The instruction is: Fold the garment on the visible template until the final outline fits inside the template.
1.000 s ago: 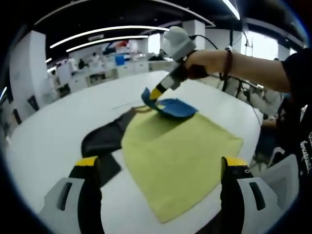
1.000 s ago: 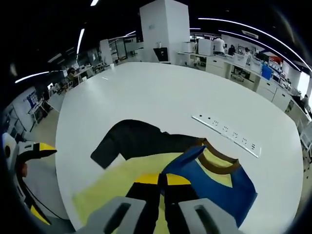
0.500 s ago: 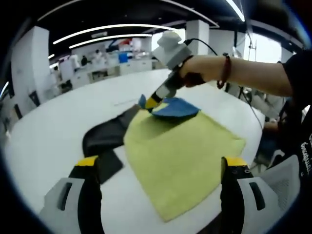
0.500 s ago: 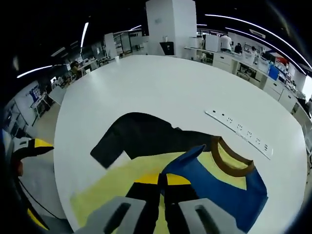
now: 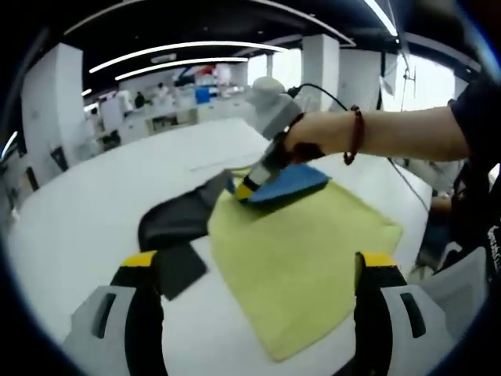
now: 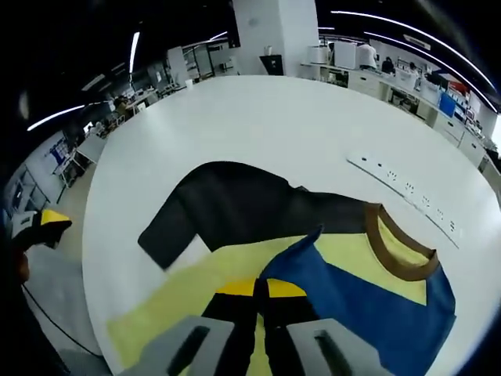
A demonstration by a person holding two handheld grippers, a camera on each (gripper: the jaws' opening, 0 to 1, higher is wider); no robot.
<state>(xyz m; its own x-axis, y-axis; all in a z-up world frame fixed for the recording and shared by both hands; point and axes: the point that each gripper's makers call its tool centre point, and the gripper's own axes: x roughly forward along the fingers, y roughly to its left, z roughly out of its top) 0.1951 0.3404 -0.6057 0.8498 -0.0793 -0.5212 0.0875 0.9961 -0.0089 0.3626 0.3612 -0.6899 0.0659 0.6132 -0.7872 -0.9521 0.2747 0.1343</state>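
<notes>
A yellow shirt with a brown collar lies flat on the white table. Its black sleeve spreads out to one side. The blue sleeve is folded over the yellow body. My right gripper is shut on the blue sleeve's edge, and in the left gripper view its tip sits low over the shirt near the black sleeve. A dark flat rectangle pokes out beside the yellow hem. My left gripper hangs open before the shirt's near edge, holding nothing.
A hand and forearm with a bracelet hold the right gripper. A white strip with dots lies on the table beyond the collar. The table's rounded edge runs close to the shirt's hem. Benches and people stand far behind.
My right gripper has come down and across the shirt toward the black sleeve, carrying the blue sleeve's edge, which now lies flatter. The left gripper has stayed open.
</notes>
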